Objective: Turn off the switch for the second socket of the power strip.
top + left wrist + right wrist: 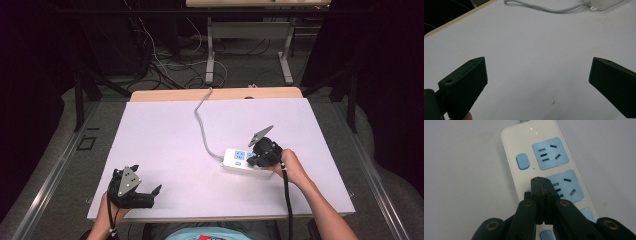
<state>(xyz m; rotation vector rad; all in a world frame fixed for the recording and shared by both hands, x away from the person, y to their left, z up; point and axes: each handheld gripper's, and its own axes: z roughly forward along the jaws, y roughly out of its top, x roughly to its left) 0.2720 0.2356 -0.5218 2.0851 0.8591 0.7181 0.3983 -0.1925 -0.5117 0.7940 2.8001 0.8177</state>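
R gripper shut, tips over power strip.

The high view looks forward and down from above the person's side, taking in the whole counter. The left gripper view skims low and close over the bare top, catching the power strip at upper right. The right gripper view looks steeply down, very near, on the same power strip, seen mid-right in the high view.
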